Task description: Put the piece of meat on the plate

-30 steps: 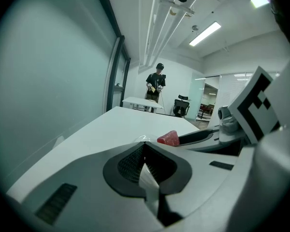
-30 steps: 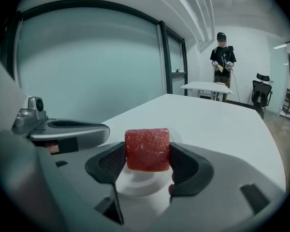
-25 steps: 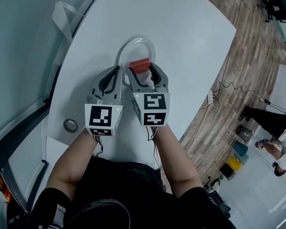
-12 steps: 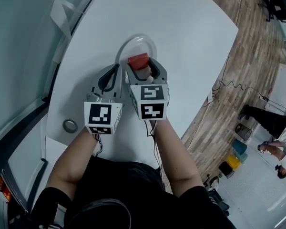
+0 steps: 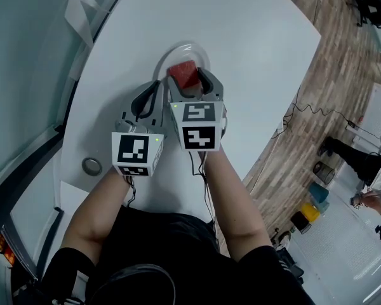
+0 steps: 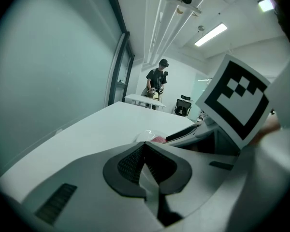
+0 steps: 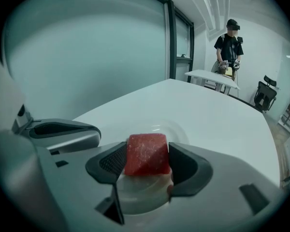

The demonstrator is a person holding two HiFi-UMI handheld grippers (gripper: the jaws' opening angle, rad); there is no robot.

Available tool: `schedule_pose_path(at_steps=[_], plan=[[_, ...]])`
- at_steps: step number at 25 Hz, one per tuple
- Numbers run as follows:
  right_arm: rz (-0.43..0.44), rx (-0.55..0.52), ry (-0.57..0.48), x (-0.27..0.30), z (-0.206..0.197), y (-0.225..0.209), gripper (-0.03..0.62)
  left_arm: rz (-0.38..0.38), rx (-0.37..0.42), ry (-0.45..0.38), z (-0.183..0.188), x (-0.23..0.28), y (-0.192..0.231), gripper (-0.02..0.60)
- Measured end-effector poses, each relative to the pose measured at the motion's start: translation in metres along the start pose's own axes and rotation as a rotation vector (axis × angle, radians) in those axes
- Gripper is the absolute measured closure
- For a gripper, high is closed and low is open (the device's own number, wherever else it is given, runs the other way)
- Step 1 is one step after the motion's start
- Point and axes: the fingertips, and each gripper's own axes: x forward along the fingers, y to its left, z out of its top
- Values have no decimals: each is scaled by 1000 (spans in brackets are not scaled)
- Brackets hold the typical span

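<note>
Closest in, the left hand-held gripper (image 6: 144,148) has its jaws pressed together with nothing between them, parked just beside its partner. The right hand-held gripper (image 7: 146,161) is clamped on the meat (image 7: 146,153), a red cube pinched squarely on two opposite sides by the dark pads. Directly beneath and just beyond it sits the plate (image 5: 200,51), clear and shallow. From the head view the meat (image 5: 184,76) hangs over the plate's near half. I can't tell whether it touches the bottom yet.

So what could spoil this? First, the drop. If the jaws open while the cube is above the plate, a block that looks this firm could bounce or tumble over that low rim onto the surface (image 5: 260,56). Second, sticking. The cube's sugary-looking faces may cling to one pad and swing sideways as the jaws part. Third, the plate itself looks light. A downward nudge from a jaw tip on its near edge could tip it or skid it away. The left hand-held gripper (image 5: 153,89) is also near that rim, so a stray twitch there could knock it.

Further out, a tape roll (image 5: 92,166) lies well apart, and a person (image 7: 228,45) stands at a far table.
</note>
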Motion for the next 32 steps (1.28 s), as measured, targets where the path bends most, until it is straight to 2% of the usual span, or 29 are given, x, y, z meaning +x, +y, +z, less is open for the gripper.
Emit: schedule_pose_path(at_steps=[12,21,22,26,32], plan=[[19,17,-29,-3,2,1,319,-3,16,-5,3,0,-3,578],[46,47,-142,-38,23,6,325,-7,41,-30,21,-11,-6,578],[44,55,-171,-46,26,6,363,-9,46,-37,25,-14,-8,578],[35,84,-280,-80,36,3,410,-24,64,-80,45,-28,-19,578],[-12,107,-405,-138,37,-2,522,-47,104,-128,65,-60,-52,579]])
